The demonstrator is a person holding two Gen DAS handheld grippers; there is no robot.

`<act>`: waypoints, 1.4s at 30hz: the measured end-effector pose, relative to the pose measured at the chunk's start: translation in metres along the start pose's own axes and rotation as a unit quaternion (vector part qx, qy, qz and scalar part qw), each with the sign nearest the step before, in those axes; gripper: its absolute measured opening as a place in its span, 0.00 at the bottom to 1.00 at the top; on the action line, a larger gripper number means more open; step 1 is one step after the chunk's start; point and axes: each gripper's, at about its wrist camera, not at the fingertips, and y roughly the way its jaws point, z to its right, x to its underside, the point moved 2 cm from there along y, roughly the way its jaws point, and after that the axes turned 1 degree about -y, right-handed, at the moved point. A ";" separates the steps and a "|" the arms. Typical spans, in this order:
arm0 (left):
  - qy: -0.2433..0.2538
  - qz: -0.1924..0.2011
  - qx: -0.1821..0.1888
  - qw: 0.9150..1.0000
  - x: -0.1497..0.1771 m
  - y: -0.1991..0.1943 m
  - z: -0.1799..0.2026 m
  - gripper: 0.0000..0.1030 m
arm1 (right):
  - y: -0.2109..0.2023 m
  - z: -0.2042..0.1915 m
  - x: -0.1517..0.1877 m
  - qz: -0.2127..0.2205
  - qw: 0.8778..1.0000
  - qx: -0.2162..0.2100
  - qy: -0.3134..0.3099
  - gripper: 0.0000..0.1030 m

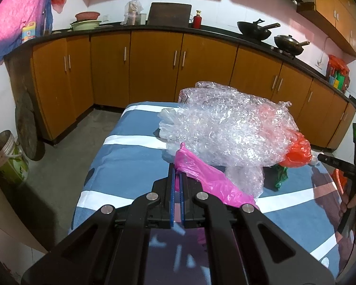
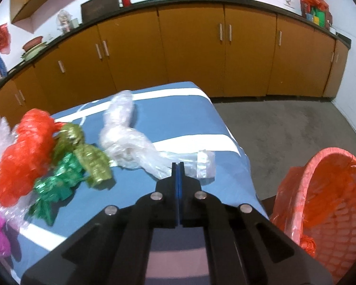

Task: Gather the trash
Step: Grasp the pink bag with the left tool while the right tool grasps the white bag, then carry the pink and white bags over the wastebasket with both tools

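Pinching trash with both tools — left gripper (image 1: 177,174) clamped on the pink bag (image 1: 211,180), right gripper (image 2: 178,166) closed on the clear bag's (image 2: 128,140) tail, both on the table (image 2: 201,116). Lift slowly — thin film slips — then swing right over the basket (image 2: 330,190).

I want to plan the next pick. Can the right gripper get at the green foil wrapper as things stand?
Probably not yet. The right gripper is shut on the clear plastic bag, so it is occupied. The path itself seems free: the green foil wrapper lies uncovered on the blue cloth, just to the gripper's left.
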 end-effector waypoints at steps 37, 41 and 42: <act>-0.017 0.011 0.025 0.999 -0.009 -0.016 0.008 0.03 | -0.014 -0.029 -0.004 -0.022 0.998 -0.055 -0.015 0.08; -0.009 0.025 0.031 0.999 -0.016 -0.030 0.019 0.03 | -0.038 -0.029 -0.004 -0.011 0.998 -0.066 -0.016 0.08; -0.008 0.027 0.033 0.999 -0.018 -0.034 0.021 0.03 | -0.046 -0.028 -0.004 -0.009 0.997 -0.069 -0.015 0.08</act>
